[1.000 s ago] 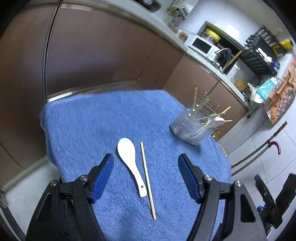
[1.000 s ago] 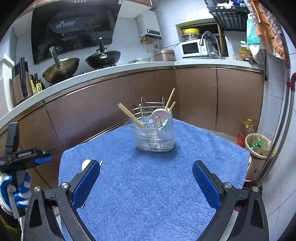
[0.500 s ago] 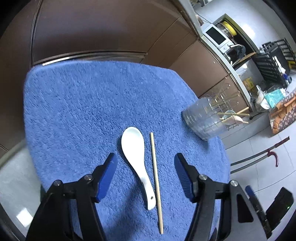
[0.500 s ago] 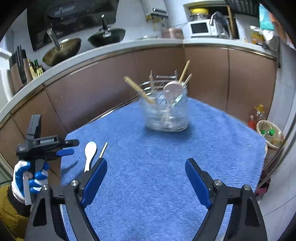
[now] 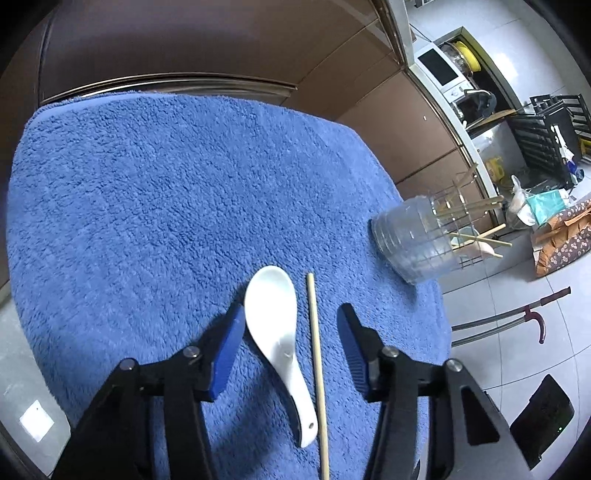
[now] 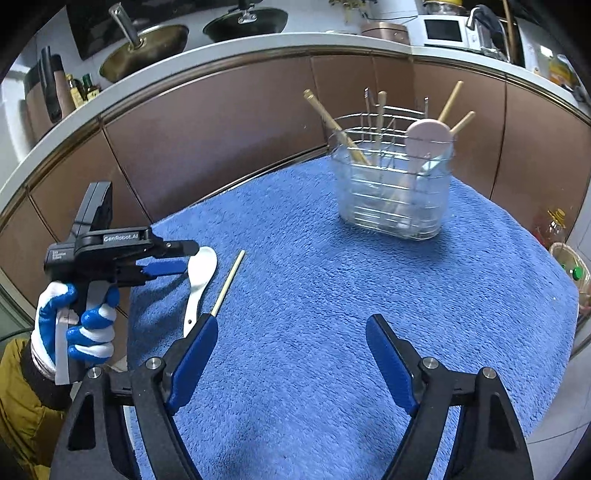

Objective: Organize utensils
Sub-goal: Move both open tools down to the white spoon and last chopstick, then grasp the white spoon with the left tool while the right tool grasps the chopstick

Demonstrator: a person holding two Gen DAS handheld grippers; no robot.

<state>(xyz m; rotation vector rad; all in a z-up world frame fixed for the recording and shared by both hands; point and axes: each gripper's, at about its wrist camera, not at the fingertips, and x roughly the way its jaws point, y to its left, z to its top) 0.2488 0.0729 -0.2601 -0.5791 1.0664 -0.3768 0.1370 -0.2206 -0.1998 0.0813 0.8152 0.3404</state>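
A white ceramic spoon (image 5: pixel 275 325) and a single wooden chopstick (image 5: pixel 317 362) lie side by side on the blue towel (image 5: pixel 147 206). My left gripper (image 5: pixel 291 317) is open and low over them, both lying between its fingers. In the right wrist view the left gripper (image 6: pixel 173 260) hovers at the spoon (image 6: pixel 199 280) beside the chopstick (image 6: pixel 228 282). A clear utensil holder (image 6: pixel 395 192) with a wire rack holds several chopsticks and a pink spoon; it also shows in the left wrist view (image 5: pixel 417 243). My right gripper (image 6: pixel 291 332) is open and empty above the towel's middle.
Brown cabinets (image 6: pixel 221 122) curve behind the table, with woks, a knife block and a microwave (image 6: pixel 443 31) on the counter. A basket with bottles (image 6: pixel 569 266) stands on the floor to the right. A cane (image 5: pixel 517 321) lies on the tiled floor.
My left gripper has come down and forward over the spoon and chopstick, and its fingers have narrowed somewhat. My right gripper has tilted down and shifted slightly toward the left side.
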